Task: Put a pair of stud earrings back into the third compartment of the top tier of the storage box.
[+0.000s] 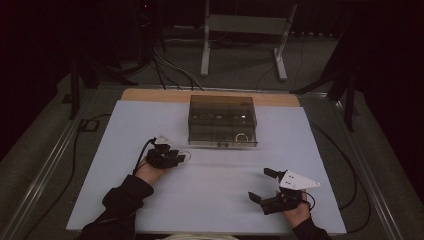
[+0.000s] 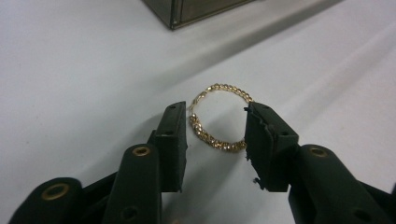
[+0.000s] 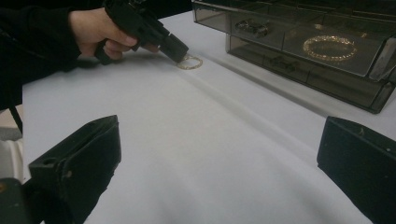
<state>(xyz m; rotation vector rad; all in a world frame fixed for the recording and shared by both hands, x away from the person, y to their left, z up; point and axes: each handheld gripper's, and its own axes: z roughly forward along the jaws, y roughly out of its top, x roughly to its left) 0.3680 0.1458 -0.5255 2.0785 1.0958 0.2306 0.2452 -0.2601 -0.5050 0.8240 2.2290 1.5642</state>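
Room dark; walls lost in black. Light falls mainly on the table [image 1: 210, 200], covered by a pale sheet, with a bare wooden edge [image 1: 150, 95] at the far side. Grey carpeted floor [image 1: 240, 65] beyond. White metal frame stand [image 1: 245, 30] on two legs at the back. Black cables [image 1: 170, 70] run across the floor. Dark stand legs [image 1: 345, 90] at right and left.

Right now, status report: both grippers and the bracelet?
Left gripper open, jaws either side of the gold bracelet on the table. Right gripper open, empty. Nothing in the way.
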